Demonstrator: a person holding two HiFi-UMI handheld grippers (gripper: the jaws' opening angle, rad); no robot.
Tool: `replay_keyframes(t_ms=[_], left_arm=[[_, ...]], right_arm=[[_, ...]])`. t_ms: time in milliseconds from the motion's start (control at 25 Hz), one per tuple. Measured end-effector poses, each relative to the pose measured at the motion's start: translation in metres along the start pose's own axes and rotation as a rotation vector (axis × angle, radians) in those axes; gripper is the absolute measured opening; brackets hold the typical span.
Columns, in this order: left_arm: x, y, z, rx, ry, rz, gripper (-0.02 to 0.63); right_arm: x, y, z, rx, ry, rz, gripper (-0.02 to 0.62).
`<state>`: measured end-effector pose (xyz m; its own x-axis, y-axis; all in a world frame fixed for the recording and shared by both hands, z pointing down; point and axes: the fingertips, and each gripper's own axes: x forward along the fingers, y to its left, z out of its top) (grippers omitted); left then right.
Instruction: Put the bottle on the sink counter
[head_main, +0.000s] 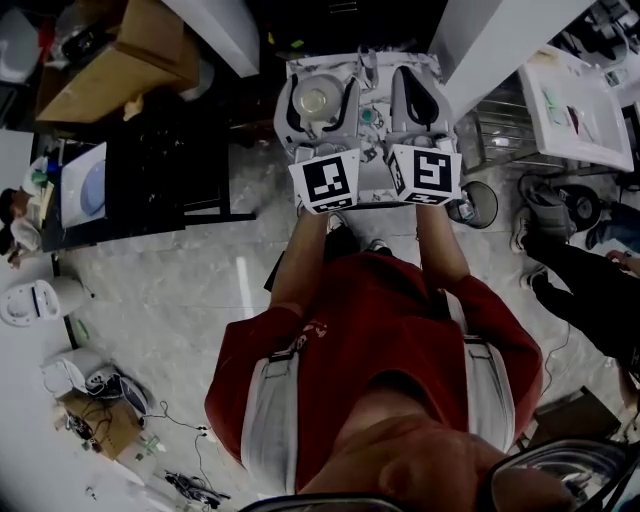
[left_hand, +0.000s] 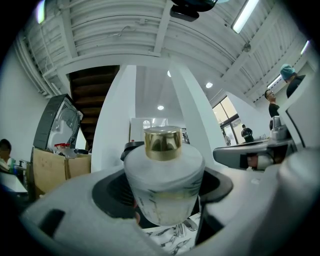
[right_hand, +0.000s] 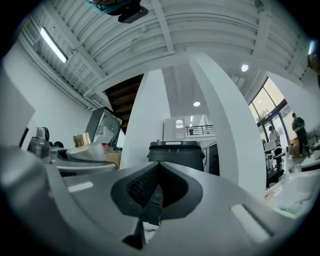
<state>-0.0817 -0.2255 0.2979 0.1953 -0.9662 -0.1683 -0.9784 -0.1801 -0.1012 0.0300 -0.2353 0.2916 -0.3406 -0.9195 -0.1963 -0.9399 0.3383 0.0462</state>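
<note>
No legible text, label or number anywhere.

A squat, round frosted-white glass bottle (left_hand: 164, 192) with a shiny gold cap (left_hand: 162, 144) stands upright, clamped by its body between the two fingers (left_hand: 75, 220) of the left gripper (left_hand: 167, 172).

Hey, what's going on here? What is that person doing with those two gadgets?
A person in a red shirt holds a gripper in each hand. The left gripper is clamped on a frosted bottle with a gold cap, held upright out in front. The right gripper is shut and empty. The bottle isn't set down anywhere yet.
</note>
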Motion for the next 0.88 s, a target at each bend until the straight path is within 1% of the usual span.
replay_keyframes(t_ms=[200, 360, 520, 600, 880], left_arm=[[0.030, 0.035, -0.007, -0.014, -0.005, -0.018, 0.337], [0.049, 0.052, -0.012, -0.024, -0.001, -0.035, 0.337], [0.067, 0.054, -0.014, -0.042, -0.016, -0.032, 0.337], [0.074, 0.051, -0.017, -0.034, -0.005, -0.029, 0.337], [0.096, 0.041, -0.020, -0.022, 0.004, 0.022, 0.337]], right_arm=[[0.041, 0.016, -0.008, -0.017, 0.017, -0.020, 0.000], [0.063, 0.021, -0.012, -0.022, 0.021, -0.041, 0.000], [0.077, 0.014, -0.014, -0.029, 0.019, -0.045, 0.000], [0.082, 0.007, -0.016, -0.024, 0.020, -0.042, 0.000], [0.100, -0.014, -0.018, -0.016, 0.008, 0.011, 0.000]])
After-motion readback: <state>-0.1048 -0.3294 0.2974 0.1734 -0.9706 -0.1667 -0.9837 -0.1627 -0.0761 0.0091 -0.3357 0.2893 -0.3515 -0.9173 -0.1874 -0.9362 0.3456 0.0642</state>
